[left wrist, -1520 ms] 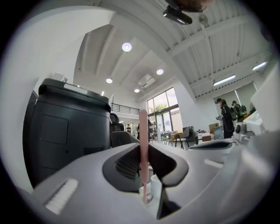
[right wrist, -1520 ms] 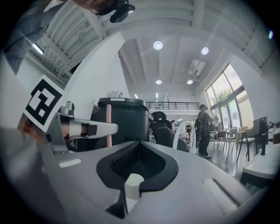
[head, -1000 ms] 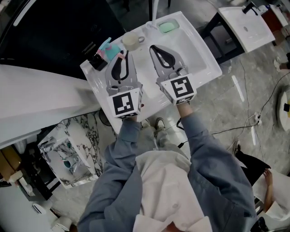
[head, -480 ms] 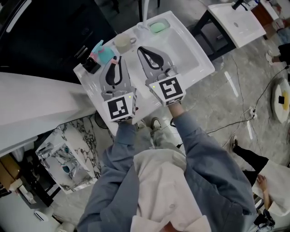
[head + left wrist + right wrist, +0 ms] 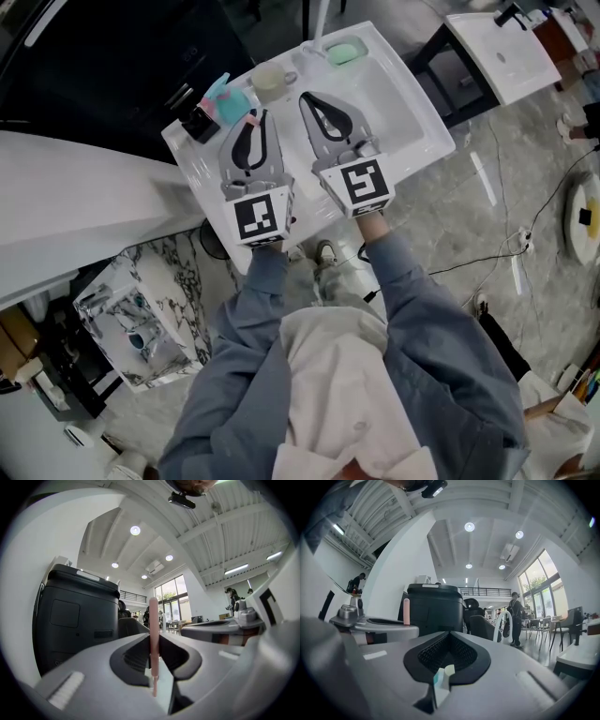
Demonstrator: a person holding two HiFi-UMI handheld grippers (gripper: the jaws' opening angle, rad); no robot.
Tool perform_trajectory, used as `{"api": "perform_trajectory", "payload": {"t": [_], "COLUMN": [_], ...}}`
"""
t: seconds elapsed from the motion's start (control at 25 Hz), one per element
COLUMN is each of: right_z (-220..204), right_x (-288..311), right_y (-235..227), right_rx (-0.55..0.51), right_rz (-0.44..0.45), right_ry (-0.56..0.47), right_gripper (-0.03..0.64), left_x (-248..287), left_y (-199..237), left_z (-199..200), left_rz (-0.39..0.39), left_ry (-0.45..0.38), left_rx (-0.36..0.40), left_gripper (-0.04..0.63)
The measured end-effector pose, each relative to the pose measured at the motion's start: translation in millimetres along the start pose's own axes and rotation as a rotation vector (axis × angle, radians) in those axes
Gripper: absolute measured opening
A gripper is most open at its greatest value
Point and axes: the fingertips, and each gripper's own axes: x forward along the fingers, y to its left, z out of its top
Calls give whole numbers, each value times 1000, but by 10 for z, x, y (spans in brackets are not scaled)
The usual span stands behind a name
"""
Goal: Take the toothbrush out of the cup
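A thin pink toothbrush [image 5: 251, 121] [image 5: 153, 620] stands upright between the jaws of my left gripper [image 5: 252, 119] [image 5: 153, 665], which is shut on it near its lower end. The brush is free of any cup. A teal cup [image 5: 231, 101] sits just beyond and to the left of the left gripper, with a cream mug [image 5: 270, 82] to its right. My right gripper [image 5: 307, 97] [image 5: 442, 674] hovers over the white sink [image 5: 412, 112], its jaws together with nothing in them. From the right gripper view the pink toothbrush [image 5: 406, 611] pokes up above the left gripper.
A small black item [image 5: 198, 123] stands by the teal cup at the sink's left corner. Green soap [image 5: 345, 52] lies at the back rim by the faucet [image 5: 318, 17]. A big black appliance [image 5: 77, 616] stands behind the sink. A second white basin [image 5: 502, 52] is at the upper right.
The head camera swayed a little. Both grippers keep their places over the sink, and the left stays shut on the toothbrush.
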Motion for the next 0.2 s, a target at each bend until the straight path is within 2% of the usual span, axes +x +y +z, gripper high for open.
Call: {"api": "perform_trajectory", "payload": {"t": [0.2], "right_z": [-9], "right_x": [8], "right_y": [41], "right_rx": [-5], "right_rz": [-2], "right_ry": [-2], "right_gripper": [6], "left_x": [-13], "left_y": [50], "left_z": [-8], "left_rz": [2], "left_ry": [-26], "left_rx": [3], "left_gripper": [115]}}
